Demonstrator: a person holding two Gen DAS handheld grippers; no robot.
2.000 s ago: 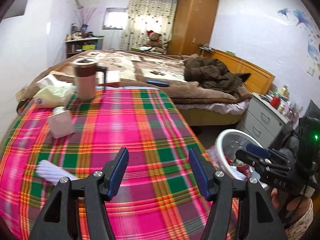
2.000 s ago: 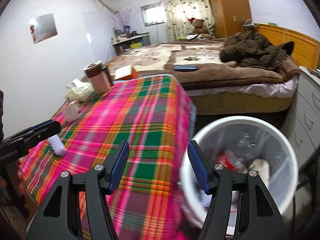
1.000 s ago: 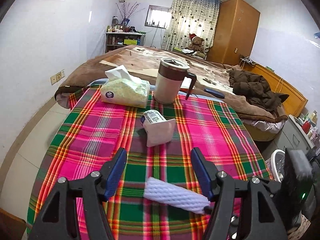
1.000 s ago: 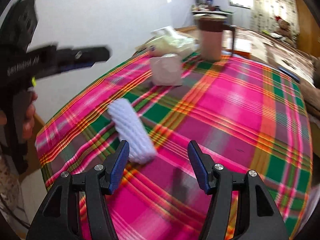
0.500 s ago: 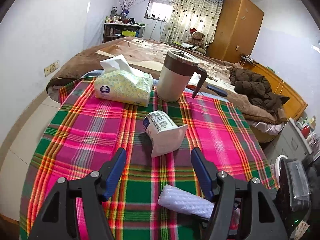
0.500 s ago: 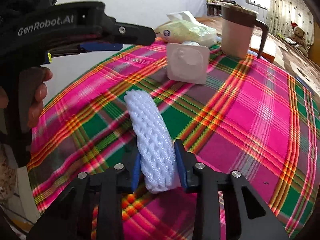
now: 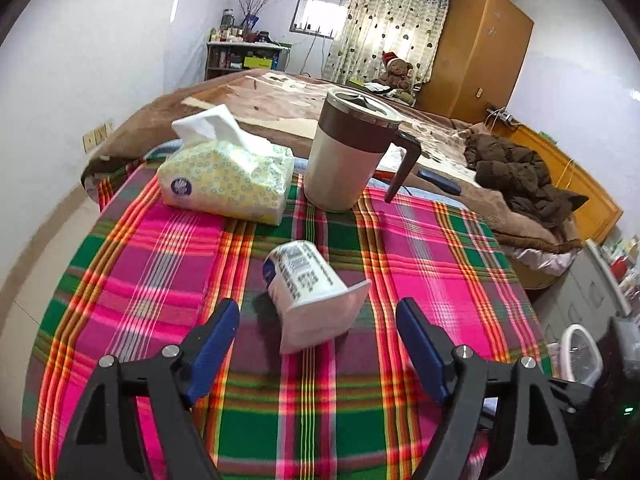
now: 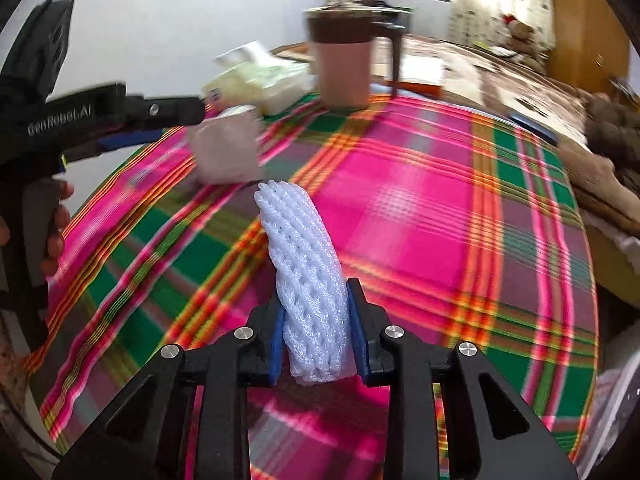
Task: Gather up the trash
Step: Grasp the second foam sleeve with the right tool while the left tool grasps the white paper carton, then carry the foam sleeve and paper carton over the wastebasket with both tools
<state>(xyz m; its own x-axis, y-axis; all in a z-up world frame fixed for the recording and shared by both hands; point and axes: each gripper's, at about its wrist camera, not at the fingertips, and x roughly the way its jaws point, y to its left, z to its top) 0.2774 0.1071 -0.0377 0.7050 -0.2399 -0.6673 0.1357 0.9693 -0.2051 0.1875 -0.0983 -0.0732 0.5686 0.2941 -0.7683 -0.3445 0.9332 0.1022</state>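
Observation:
My right gripper point(image 8: 316, 332) is shut on a white foam net sleeve point(image 8: 304, 268) and holds it above the plaid tablecloth point(image 8: 440, 208). My left gripper point(image 7: 318, 332) is open and empty, just short of a tipped white yogurt cup point(image 7: 312, 296) lying on the cloth. The same cup point(image 8: 224, 148) shows blurred in the right wrist view, beside the left gripper's finger point(image 8: 160, 110). A white trash bin point(image 7: 580, 356) stands on the floor off the table's right edge.
A tissue pack point(image 7: 224, 176) and a lidded brown-and-cream mug point(image 7: 352, 152) stand at the table's far edge. A bed with a brown blanket point(image 7: 460, 140) lies behind. Grey drawers point(image 7: 592, 288) stand at the right.
My right gripper closed on the foam sleeve and lifted it off the cloth. My left gripper moved forward toward the yogurt cup, staying open.

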